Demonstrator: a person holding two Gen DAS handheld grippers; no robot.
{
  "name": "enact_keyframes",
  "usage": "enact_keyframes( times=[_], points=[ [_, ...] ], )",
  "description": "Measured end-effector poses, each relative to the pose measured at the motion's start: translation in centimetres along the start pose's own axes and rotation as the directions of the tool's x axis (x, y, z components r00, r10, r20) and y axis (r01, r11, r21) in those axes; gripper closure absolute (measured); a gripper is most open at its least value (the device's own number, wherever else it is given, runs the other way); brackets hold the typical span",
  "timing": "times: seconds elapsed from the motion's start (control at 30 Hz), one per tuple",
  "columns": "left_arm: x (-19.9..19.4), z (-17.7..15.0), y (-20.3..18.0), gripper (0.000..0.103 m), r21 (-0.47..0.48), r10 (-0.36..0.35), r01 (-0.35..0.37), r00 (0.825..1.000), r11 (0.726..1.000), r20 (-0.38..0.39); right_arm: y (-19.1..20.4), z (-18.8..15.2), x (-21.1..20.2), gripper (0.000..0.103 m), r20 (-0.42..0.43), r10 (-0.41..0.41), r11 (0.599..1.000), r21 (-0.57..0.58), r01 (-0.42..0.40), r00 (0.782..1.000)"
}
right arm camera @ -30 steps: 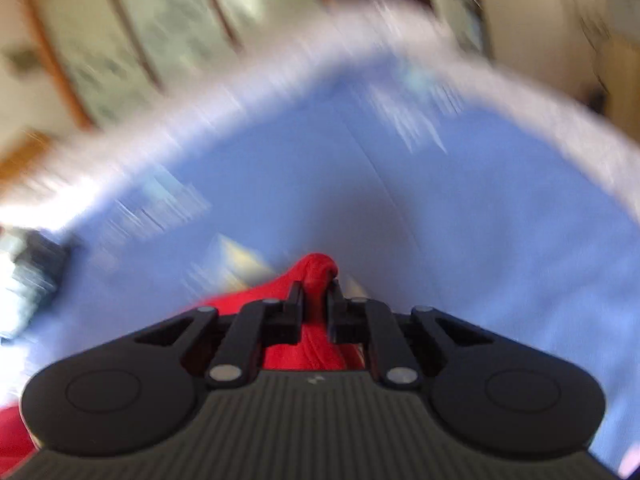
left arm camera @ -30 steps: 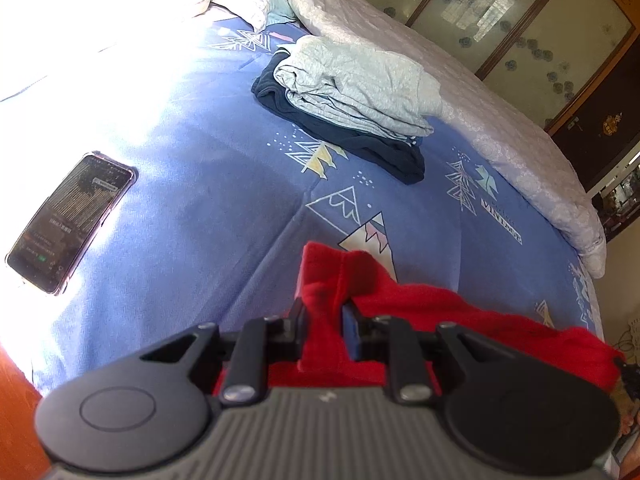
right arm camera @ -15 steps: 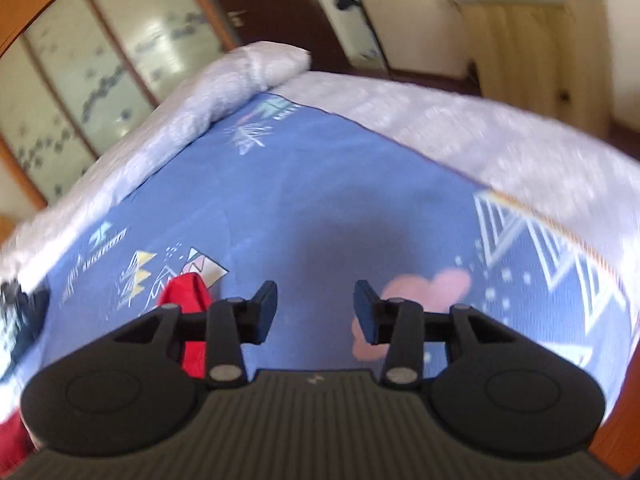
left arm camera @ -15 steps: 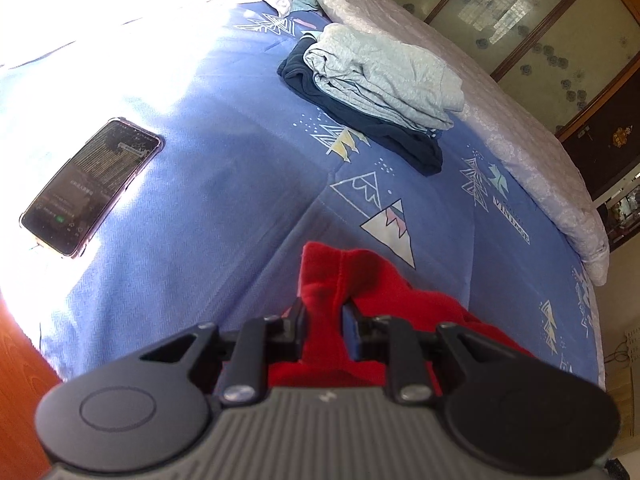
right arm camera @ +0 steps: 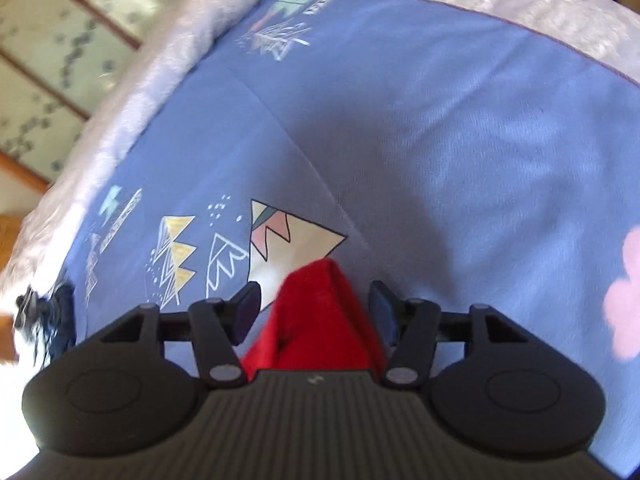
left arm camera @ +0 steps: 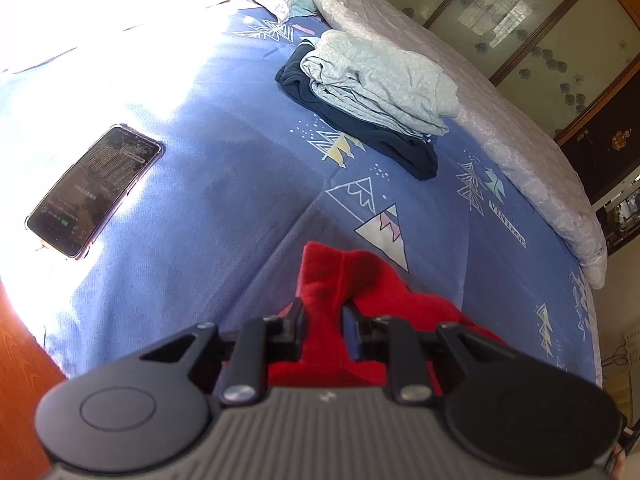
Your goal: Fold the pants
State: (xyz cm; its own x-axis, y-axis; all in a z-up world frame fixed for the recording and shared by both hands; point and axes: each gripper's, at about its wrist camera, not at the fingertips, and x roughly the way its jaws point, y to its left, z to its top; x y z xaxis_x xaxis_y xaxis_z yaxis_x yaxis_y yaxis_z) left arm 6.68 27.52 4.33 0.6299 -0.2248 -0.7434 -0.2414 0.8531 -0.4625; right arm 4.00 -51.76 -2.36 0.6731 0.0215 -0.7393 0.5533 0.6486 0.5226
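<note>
The red pants (left arm camera: 360,280) lie on the blue patterned bedspread (left arm camera: 200,184). My left gripper (left arm camera: 323,322) is shut on a bunched fold of the red cloth, which sticks up past its fingertips. In the right wrist view, a peaked end of the red pants (right arm camera: 320,312) sits between the fingers of my right gripper (right arm camera: 316,312). Its jaws are opening; the pads stand wide of the cloth with gaps on both sides.
A folded stack of pale grey and navy clothes (left arm camera: 372,92) rests at the far side of the bed. A phone (left arm camera: 94,190) lies at the left near the wooden bed edge (left arm camera: 16,360). A white quilt (left arm camera: 500,120) runs along the far right, before glass-panelled cabinet doors (left arm camera: 540,32).
My right gripper let go of the red cloth, swung away over the bed, then came back down around a peaked end with its jaws wide. The left gripper kept its hold and barely moved.
</note>
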Motion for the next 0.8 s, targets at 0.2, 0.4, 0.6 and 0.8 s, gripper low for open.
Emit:
enact_keyframes(
  times=[0.2,0.4,0.6,0.8],
  points=[
    [-0.2,-0.3,-0.2,0.085,0.025,-0.010,0.010,1.000,1.000,0.002,4.3,-2.4,-3.5,0.042,0.070,0.003,0.984,-0.176,0.010,0.998],
    [-0.5,-0.6,0.5,0.085,0.006,-0.050,0.050,0.999,0.999,0.009,5.3,-2.6,0.5,0.044,-0.023,-0.120,0.982,-0.153,0.115,0.992],
    [-0.6,-0.5,1.4,0.085,-0.034,-0.068,0.068,0.998,0.997,0.004,6.3,-1.7,2.9,0.096,-0.005,-0.127,0.985,-0.120,0.125,0.992],
    [-0.4,-0.1,0.7,0.085,-0.038,-0.096,0.097,0.995,0.995,0.015,5.0,0.2,-8.4,0.096,0.281,0.249,0.968,-0.095,-0.231,0.927]
  ],
)
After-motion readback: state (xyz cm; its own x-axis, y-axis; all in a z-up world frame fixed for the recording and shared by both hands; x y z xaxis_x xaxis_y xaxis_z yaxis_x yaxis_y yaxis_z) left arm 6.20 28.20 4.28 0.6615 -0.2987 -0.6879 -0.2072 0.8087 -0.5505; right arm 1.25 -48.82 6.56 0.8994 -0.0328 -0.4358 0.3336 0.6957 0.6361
